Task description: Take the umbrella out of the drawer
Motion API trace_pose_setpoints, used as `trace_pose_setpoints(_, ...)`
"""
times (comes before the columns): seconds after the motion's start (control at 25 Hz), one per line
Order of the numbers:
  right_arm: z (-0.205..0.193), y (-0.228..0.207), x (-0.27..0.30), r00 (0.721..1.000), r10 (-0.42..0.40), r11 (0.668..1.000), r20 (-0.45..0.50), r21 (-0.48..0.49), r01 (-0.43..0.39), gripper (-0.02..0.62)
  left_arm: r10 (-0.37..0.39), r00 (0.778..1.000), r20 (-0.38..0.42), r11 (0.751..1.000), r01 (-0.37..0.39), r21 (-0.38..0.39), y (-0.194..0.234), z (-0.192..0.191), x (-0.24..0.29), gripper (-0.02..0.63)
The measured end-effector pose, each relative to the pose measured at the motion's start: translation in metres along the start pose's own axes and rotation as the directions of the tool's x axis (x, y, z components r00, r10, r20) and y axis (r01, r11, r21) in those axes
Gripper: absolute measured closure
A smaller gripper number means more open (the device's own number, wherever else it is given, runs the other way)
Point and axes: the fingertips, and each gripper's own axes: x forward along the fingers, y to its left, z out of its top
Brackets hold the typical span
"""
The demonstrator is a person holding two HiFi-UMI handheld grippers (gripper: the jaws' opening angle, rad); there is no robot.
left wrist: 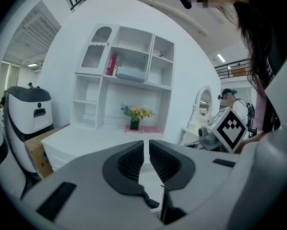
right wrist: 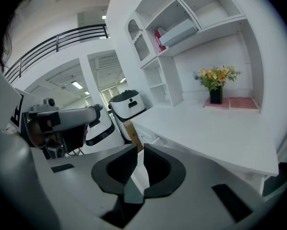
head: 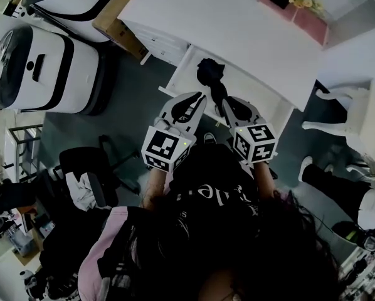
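The left tool (left wrist: 146,150), its 2 jaws closed together, faces a white desk (left wrist: 86,137) bearing flowers (left wrist: 137,113).

**Both grippers out front, jaws closed, empty**

You've got your left gripper (head: 195,99) and right gripper (head: 230,105) side by side ahead of you, near each other but apart. The fingertips point away from your body and tip a bit downward. The left cube (head: 165,148) and right cube (head: 255,142) sit behind the fingers, on your side. The left pads (left wrist: 131,158) are together with only a sliver of gap. The right pads (right wrist: 122,166) are the same, and both pairs are empty.
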Motion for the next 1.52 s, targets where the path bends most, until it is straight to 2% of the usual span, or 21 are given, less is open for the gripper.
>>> trace_pose_setpoints(0.24,0.0,-0.016,0.033,0.996,-0.075,0.996,-0.042,0.039,0.077,0.531,-0.095,0.995,-0.025,0.995,0.095,0.026,0.03,0.004,0.023,0.561)
trace_pose_setpoints(0.44,-0.018,-0.025,0.066,0.988,-0.112,0.992,-0.109,0.046,0.118,0.531,-0.151,0.988,-0.04,0.988,0.152,0.033,0.059,0.004,0.039,0.561)
trace_pose_setpoints(0.6,-0.041,-0.038,0.086,0.971,-0.154,0.987,-0.182,0.023,0.161,0.531,-0.181,0.982,-0.047,0.983,0.182,0.024,0.078,0.001,0.049,0.561)
trace_pose_setpoints(0.92,-0.081,-0.069,0.129,0.937,-0.19,0.975,-0.292,0.058,0.216,0.525,-0.224,0.973,-0.063,0.974,0.224,0.005,0.109,-0.011,0.063,0.561)
trace_pose_setpoints(1.0,-0.089,-0.076,0.14,0.925,-0.197,0.974,-0.324,0.041,0.222,0.499,-0.226,0.972,-0.065,0.974,0.227,0.004,0.115,-0.01,0.064,0.561)
trace_pose_setpoints(1.08,-0.1,-0.081,0.153,0.912,-0.18,0.978,-0.369,0.032,0.206,0.406,-0.231,0.97,-0.075,0.973,0.231,0.001,0.121,-0.014,0.065,0.561)
trace_pose_setpoints(1.12,-0.105,-0.083,0.159,0.905,-0.172,0.98,-0.39,0.028,0.199,0.393,-0.236,0.968,-0.08,0.972,0.237,0.0,0.123,-0.017,0.065,0.561)
trace_pose_setpoints(1.36,-0.135,-0.106,0.189,0.85,-0.205,0.975,-0.485,-0.028,0.22,0.361,-0.257,0.961,-0.1,0.966,0.26,0.017,0.133,-0.021,0.066,0.561)
trace_pose_setpoints(1.52,-0.146,-0.118,0.209,0.802,-0.273,0.962,-0.532,-0.164,0.219,0.348,-0.258,0.958,-0.123,0.965,0.262,0.023,0.142,-0.026,0.066,0.561)
